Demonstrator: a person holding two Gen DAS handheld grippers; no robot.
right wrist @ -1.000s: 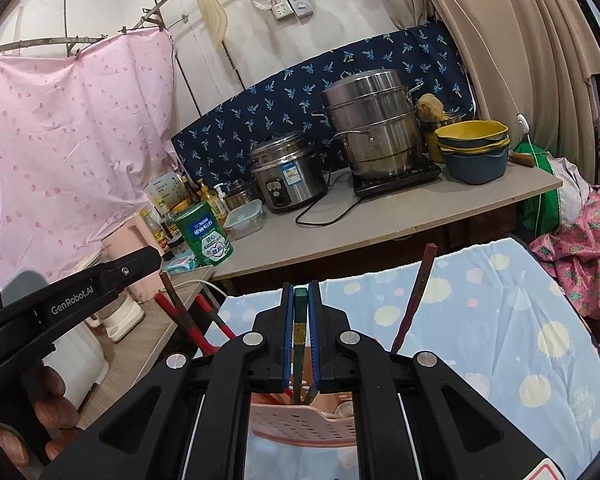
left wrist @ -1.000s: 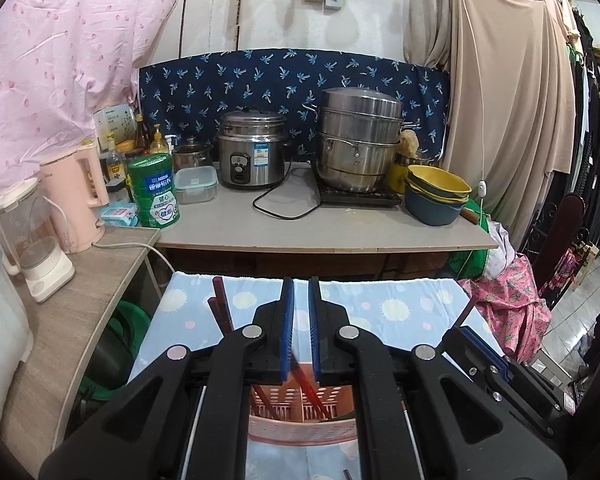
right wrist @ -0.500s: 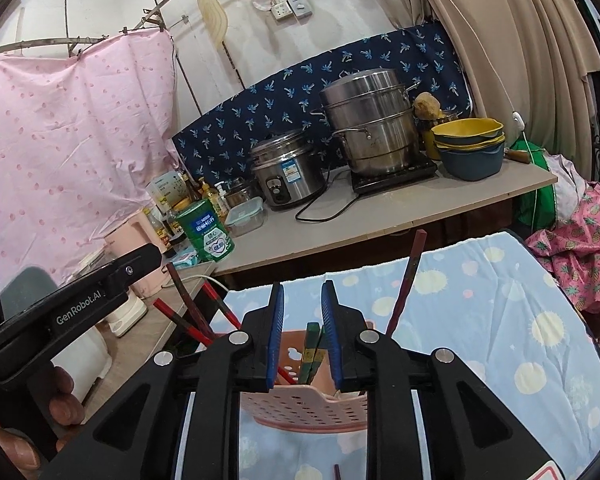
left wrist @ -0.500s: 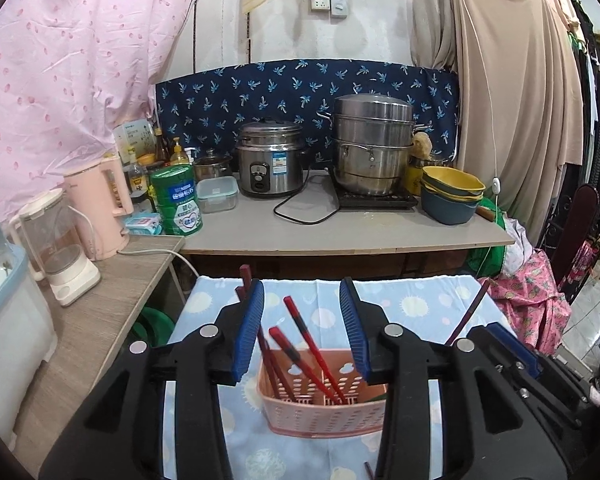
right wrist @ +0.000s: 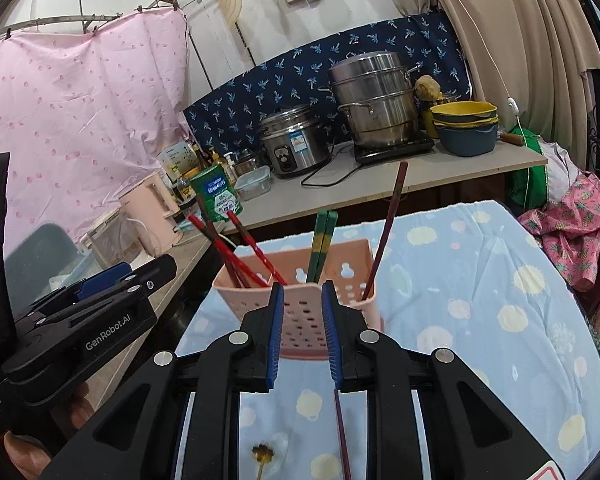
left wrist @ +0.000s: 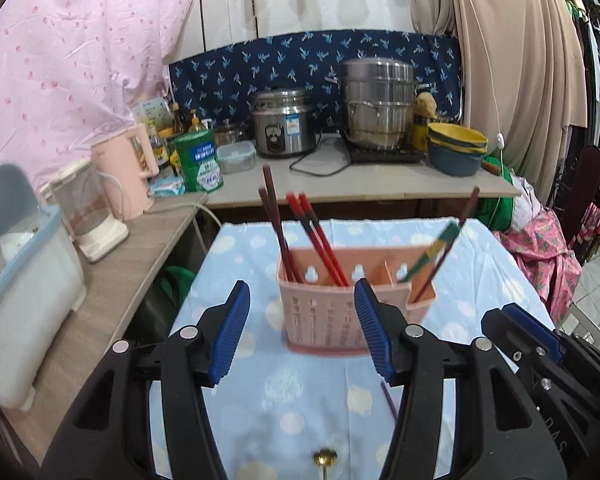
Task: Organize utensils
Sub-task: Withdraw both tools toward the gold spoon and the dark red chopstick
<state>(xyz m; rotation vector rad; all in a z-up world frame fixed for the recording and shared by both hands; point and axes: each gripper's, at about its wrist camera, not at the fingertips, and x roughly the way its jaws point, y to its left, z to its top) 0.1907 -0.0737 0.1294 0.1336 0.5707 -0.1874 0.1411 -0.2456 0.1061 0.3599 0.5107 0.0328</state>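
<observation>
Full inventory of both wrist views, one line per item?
utensil basket: 1, pink, on dotted blue cloth
red chopsticks: 2, basket's left compartment
dark chopsticks: 2, same compartment
green chopsticks: 2, middle
maroon chopstick: 1, right end
loose chopstick: 1, dark, on cloth
gold-ended utensil: 1, on cloth
rice cooker: 1, steel, counter
steamer pot: 1, steel
bowls: stacked, yellow and blue
green tin: 1
kettle: 1, pink
left tongs: opening, empty
right tongs: slightly open, empty
</observation>
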